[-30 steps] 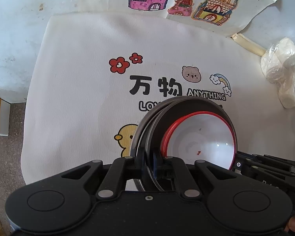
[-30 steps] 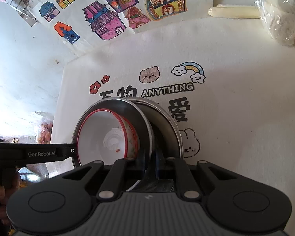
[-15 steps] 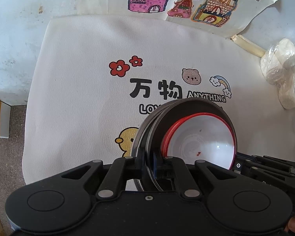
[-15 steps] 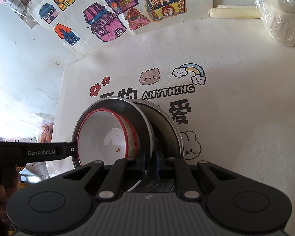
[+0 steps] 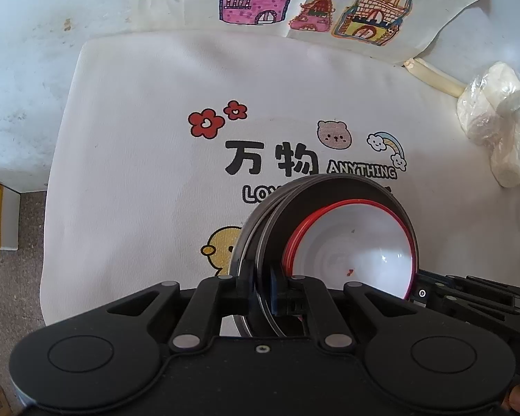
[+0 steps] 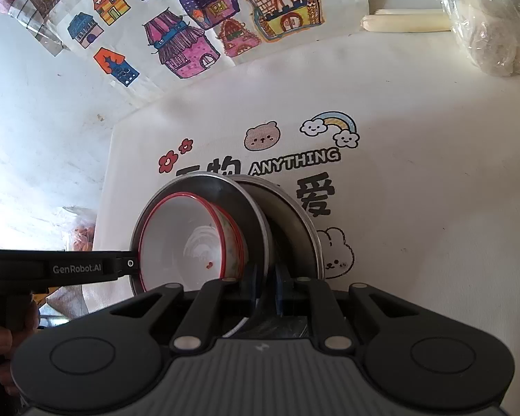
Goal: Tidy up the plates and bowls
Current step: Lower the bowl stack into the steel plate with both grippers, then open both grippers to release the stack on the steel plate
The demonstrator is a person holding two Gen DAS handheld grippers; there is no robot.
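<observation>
1. Plates (image 5: 332,194) – two metal, nested; both grippers grip their rims from opposite sides. Left gripper (image 5: 261,289): jaws closed on the near rim. Right gripper (image 6: 264,282): jaws closed on the rim on its own side. Stack hangs above the cloth (image 5: 138,138); whether it touches the cloth cannot be told
2. Bowls (image 6: 187,239) – white, red-rimmed, sitting in the upper plate; two rims seem to show in the left view, so probably two nested. Count uncertain
3. Handling, judged: plates stiff, light to moderate, smooth metal, so slippery in a thin-edge pinch. Bowls look like ceramic or melamine, loose in the plate, liable to slide or chip if the stack tips. Best hold is the plate rim, both sides level, as now
4. Cloth – one, white, printed with flowers, a bear, a rainbow and "ANYTHING"; lies directly under the stack
5. Drawing sheet (image 6: 204,34) – one, coloured houses, beyond the cloth
6. Plastic bag (image 5: 495,118) – one, pale lumps inside, at the cloth's far right, well apart from the stack
</observation>
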